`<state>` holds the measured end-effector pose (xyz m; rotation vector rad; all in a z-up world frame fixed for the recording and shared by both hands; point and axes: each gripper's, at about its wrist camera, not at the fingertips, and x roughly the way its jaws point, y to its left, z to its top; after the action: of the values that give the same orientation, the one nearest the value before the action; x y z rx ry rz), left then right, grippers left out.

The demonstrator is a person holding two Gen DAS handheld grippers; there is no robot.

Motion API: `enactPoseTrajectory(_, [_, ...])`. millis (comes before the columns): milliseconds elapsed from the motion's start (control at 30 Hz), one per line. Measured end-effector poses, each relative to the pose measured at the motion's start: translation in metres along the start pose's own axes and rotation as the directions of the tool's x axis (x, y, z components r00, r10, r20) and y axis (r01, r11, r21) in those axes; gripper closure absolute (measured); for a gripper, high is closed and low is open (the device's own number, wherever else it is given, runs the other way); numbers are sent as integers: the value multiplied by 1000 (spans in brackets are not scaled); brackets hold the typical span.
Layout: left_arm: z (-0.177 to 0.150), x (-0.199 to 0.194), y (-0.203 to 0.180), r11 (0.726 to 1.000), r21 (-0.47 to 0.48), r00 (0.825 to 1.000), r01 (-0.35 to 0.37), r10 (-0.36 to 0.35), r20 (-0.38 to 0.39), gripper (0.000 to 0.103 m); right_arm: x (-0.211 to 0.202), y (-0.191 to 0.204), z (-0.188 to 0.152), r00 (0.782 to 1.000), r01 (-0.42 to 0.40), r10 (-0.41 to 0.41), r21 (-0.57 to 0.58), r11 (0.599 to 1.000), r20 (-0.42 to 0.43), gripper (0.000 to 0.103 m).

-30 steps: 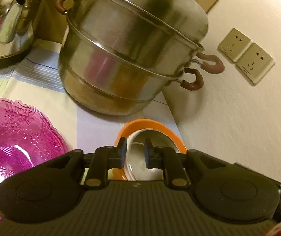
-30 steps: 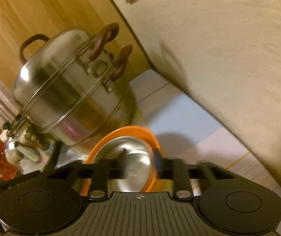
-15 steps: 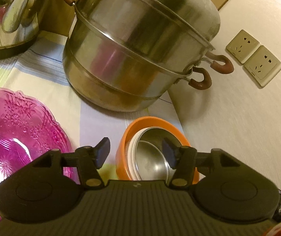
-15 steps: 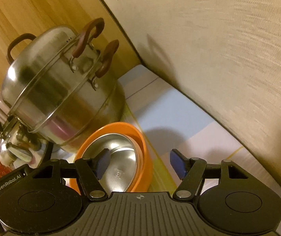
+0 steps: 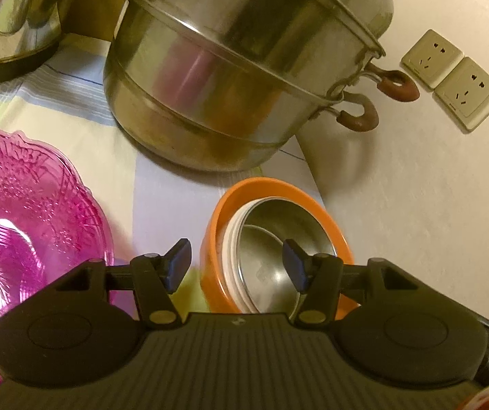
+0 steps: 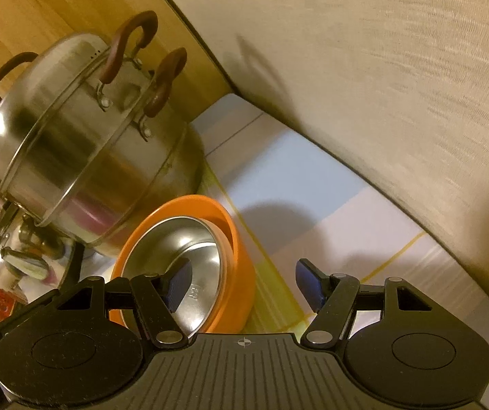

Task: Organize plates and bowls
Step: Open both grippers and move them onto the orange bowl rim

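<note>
Left wrist view, from left to right: pink glass dish (image 5: pixel 22 225) on the tablecloth (image 5: pixel 162 198), then left gripper (image 5: pixel 237 261) with fingers spread, grasping nothing, straddling the near left rim of the orange bowl (image 5: pixel 224 205). Nested inside, a white bowl (image 5: pixel 232 239) and a steel bowl (image 5: pixel 278 235), just before the big steamer pot (image 5: pixel 244 68), near the wall (image 5: pixel 415 205). Right wrist view: right gripper (image 6: pixel 241 282) likewise released, astride the orange wall. Probably light, stiff, slick steel; best pinched at the rim. Round, no long axis; mouths upward.
</note>
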<state>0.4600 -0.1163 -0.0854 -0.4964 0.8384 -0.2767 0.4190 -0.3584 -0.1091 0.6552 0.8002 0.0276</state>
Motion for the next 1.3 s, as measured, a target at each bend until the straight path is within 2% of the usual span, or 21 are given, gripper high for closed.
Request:
enactPoseTrajectory(567, [-1,16,-4,999,26,1000,-25,26,-3,50,19,2,1,999,-26,26,15,1000,-23,36])
enactPoseTrajectory(733, [-1,21,-1,998,31,999,-50,51,-10,64,26,3,-1,999,-27,27,7,1000,-34,38])
enactPoseTrajectory(933, [-2,23,0,997,48,998,-61,62,-15,67,33,2,-3,999,-24,25,9,1000,-46,50])
enactPoseTrajectory(1000, [-2,23,2,997,48,998,-62,63,-14,68,36,1,-4,998,-29,30,12,999,-52,58])
enactPoseTrajectory(1300, [-2,28,4,996,46,997,-74,75,-24,73,45,1,-8,998,-34,35,10,999,-58,68])
